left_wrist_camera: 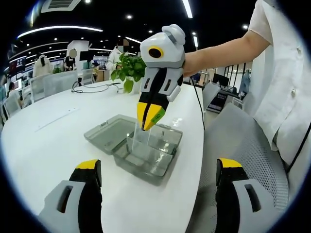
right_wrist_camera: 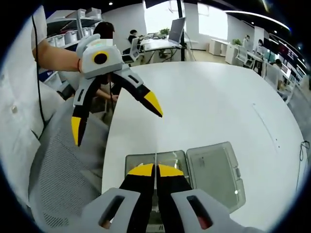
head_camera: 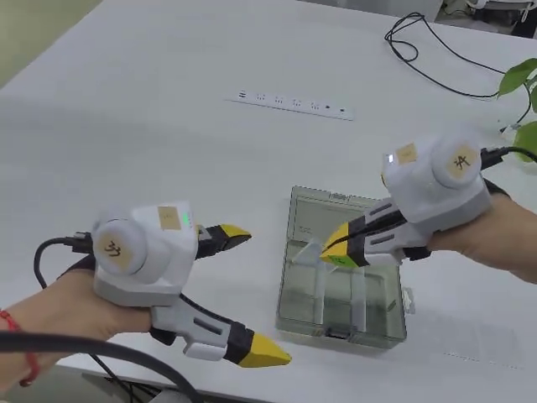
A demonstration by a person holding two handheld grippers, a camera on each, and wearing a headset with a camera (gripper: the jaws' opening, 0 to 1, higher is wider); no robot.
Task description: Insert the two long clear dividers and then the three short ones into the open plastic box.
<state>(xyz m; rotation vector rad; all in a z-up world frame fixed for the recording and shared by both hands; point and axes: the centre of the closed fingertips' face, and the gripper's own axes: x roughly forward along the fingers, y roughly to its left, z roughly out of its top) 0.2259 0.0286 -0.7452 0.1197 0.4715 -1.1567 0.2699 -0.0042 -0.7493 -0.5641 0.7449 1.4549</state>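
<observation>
In the head view we see the open plastic box [head_camera: 289, 312] on the white counter [head_camera: 168, 126] at lower centre-right of the frame, its lid laid flat toward the top. Our right tongs [head_camera: 330, 249] are pinched narrow on a clear divider [head_camera: 311, 253], holding it over the box's left part. Our left tongs [head_camera: 257, 294] gape wide at lower left, gripping nothing

Glossy plastic box [head_camera: 319, 327] (smoky tint), clear plastic divider [left_wrist_camera: 140, 140], matt white tabletop [head_camera: 168, 126]
</observation>
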